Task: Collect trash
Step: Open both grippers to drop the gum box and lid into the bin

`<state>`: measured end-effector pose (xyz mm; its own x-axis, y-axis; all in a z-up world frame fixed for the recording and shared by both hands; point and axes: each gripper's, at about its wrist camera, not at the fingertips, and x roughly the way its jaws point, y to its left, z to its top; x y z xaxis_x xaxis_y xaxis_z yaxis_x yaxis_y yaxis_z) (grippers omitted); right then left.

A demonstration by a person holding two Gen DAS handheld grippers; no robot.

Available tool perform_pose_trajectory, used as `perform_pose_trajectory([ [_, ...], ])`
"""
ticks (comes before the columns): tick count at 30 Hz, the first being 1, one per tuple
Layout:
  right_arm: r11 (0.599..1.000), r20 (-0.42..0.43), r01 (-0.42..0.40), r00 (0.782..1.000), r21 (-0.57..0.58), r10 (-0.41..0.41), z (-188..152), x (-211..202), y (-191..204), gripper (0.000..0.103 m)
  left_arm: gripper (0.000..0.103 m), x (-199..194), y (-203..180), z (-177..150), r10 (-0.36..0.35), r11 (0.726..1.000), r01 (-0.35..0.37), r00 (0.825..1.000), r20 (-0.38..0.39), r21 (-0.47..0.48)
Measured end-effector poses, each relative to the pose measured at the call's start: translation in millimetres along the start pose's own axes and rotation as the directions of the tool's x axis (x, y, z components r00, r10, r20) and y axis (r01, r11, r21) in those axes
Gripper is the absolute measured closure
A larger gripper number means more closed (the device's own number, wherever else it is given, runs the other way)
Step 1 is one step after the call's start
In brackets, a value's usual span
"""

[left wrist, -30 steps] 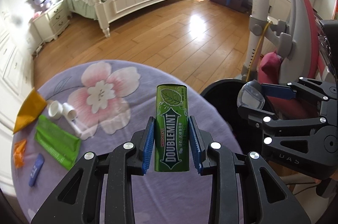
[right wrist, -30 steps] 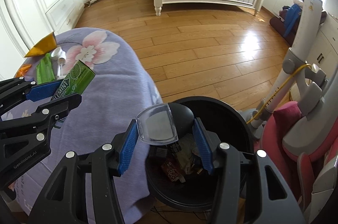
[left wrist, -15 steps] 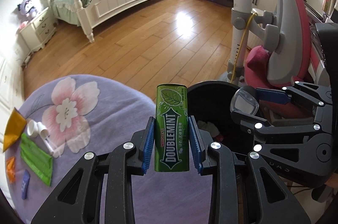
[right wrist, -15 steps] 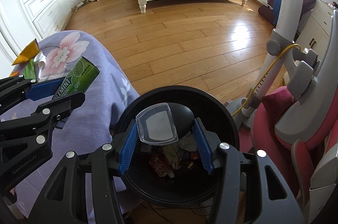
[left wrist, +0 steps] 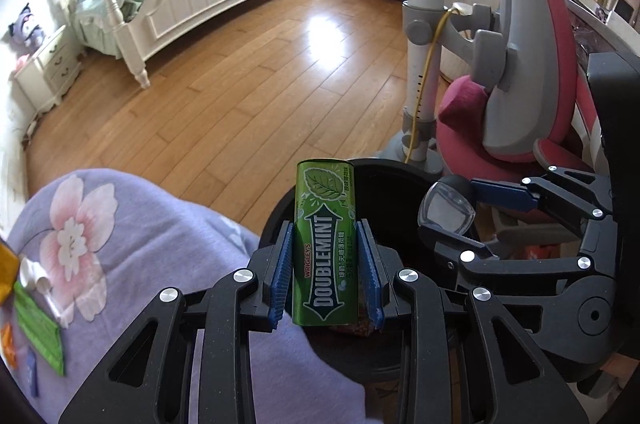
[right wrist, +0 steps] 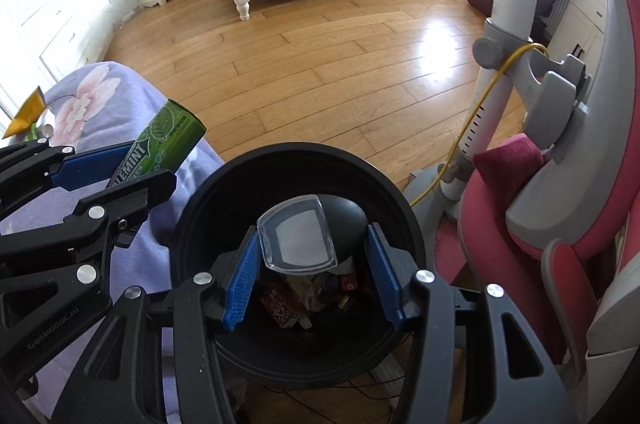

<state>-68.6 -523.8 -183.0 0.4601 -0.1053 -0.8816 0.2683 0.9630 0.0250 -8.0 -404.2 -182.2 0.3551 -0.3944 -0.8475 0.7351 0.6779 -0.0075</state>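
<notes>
My left gripper (left wrist: 326, 272) is shut on a green Doublemint gum box (left wrist: 325, 248), held upright at the near rim of the black trash bin (left wrist: 384, 179). It also shows in the right wrist view (right wrist: 164, 143), left of the bin (right wrist: 200, 216). My right gripper (right wrist: 312, 272) is over the bin's mouth, its jaws spread wider than before around a clear plastic lid (right wrist: 298, 234). Whether the pads still touch the lid I cannot tell. The bin holds several wrappers (right wrist: 296, 300).
The purple flowered table cover (left wrist: 132, 244) lies left of the bin, with a green wrapper (left wrist: 38, 332), a yellow wrapper (left wrist: 6, 272) and small white pieces (left wrist: 34, 274) at its left edge. A pink chair (left wrist: 520, 95) and a grey stand (left wrist: 420, 35) are right of the bin.
Both grippers have moved right, from over the table to the bin. The right gripper's jaws have widened around the clear lid. The left gripper still holds the gum box.
</notes>
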Motion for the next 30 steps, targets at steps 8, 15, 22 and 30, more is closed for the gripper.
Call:
perform_pose_trajectory([
  [8,1.0,-0.015,0.002,1.0,0.015,-0.002,-2.1,9.3,-12.0,0.051,0.071,13.2,-7.3,4.3,-0.002,1.0,0.002,1.0,-0.019,0.004],
  [15,1.0,-0.027,0.004,1.0,0.022,-0.003,-1.9,14.6,-16.4,0.051,0.071,20.1,-11.2,5.8,-0.006,1.0,0.006,1.0,-0.03,0.003],
  [22,1.0,-0.036,0.005,0.999,0.025,-0.004,-2.2,17.7,-18.8,0.051,0.071,25.3,-15.0,8.0,-0.007,1.0,0.007,0.999,-0.036,-0.001],
  [30,0.999,-0.045,0.025,0.999,0.031,-0.024,-3.6,18.7,-21.1,0.049,0.071,24.3,-13.4,13.1,0.003,1.0,-0.004,1.0,-0.021,-0.019],
])
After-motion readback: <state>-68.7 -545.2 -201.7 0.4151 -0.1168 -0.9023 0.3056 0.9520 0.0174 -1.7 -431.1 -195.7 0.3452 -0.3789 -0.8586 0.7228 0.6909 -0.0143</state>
